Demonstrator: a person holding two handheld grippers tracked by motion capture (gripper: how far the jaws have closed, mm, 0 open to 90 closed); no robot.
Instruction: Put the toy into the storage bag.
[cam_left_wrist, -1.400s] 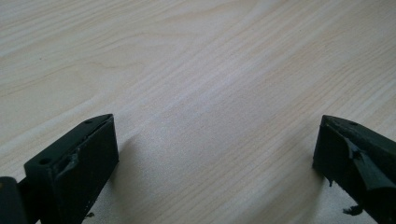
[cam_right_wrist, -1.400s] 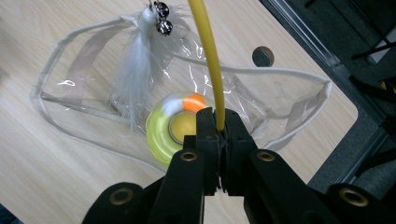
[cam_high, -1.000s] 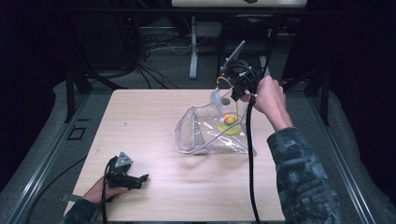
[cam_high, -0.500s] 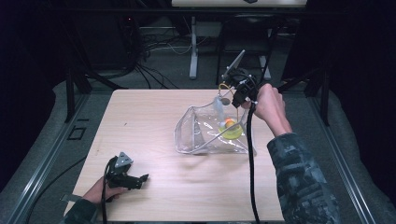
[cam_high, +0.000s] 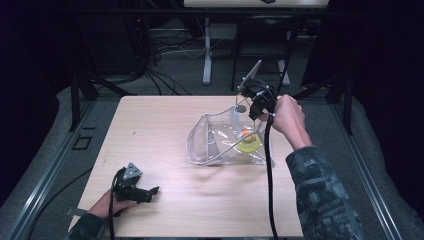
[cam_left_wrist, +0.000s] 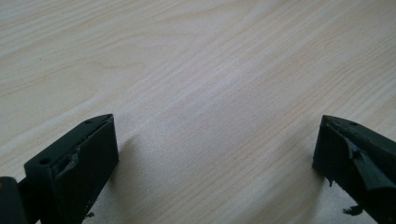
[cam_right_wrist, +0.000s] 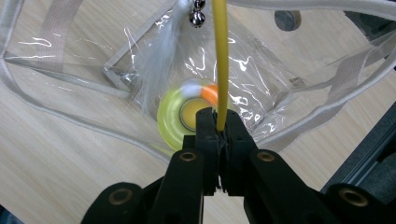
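Right gripper (cam_right_wrist: 218, 122) clamps thin yellow stick (cam_right_wrist: 220, 56), long axis running up-frame over clear plastic bag (cam_right_wrist: 261, 56); left gripper (cam_left_wrist: 215, 154) jaws wide apart on wooden table (cam_left_wrist: 196, 70); no writing legible.

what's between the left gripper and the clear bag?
Bare wood tabletop in the high view: nothing sits between the left gripper and the clear bag. The left gripper view also shows bare wood between its open jaws.
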